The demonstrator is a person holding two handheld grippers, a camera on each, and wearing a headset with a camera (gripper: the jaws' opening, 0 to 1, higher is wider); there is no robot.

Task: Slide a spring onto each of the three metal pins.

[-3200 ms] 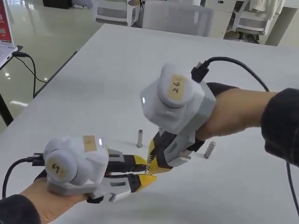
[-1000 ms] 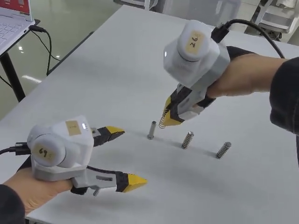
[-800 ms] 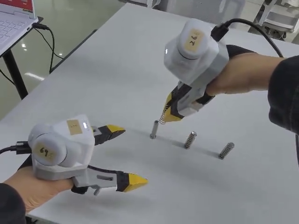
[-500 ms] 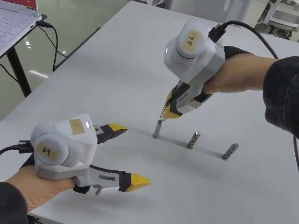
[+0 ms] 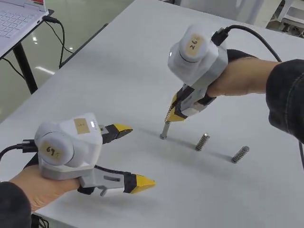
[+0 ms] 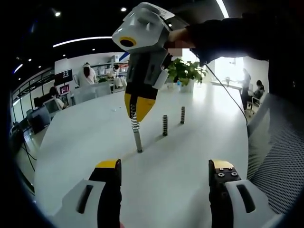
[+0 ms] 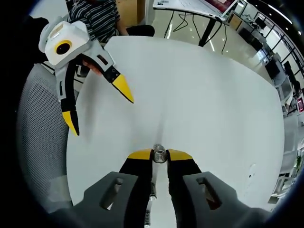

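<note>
The plain white counter (image 5: pixel 118 61) runs toward twelve o'clock, with a laptop (image 5: pixel 19 19) at ten o'clock above a glossy floor (image 5: pixel 71 28). The right gripper (image 5: pixel 175 115) pinches a spring (image 7: pixel 160 154) in its fingers, directly over the bare pin (image 5: pixel 164 132). At four o'clock from it stand a sprung pin (image 5: pixel 203 141) and a farther sprung pin (image 5: pixel 240 154). The left gripper (image 5: pixel 140 155), at seven o'clock, has its fingers spread. In the head view the fingers hide most of the spring.

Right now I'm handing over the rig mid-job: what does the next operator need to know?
Left gripper: open, empty, low over the white table.
Right gripper: shut on a small coiled metal spring, held upright above the bare metal pin, lower end at its tip.
Done: the two other pins beside it carry springs.
Left: lower this spring down the pin, then release.
</note>
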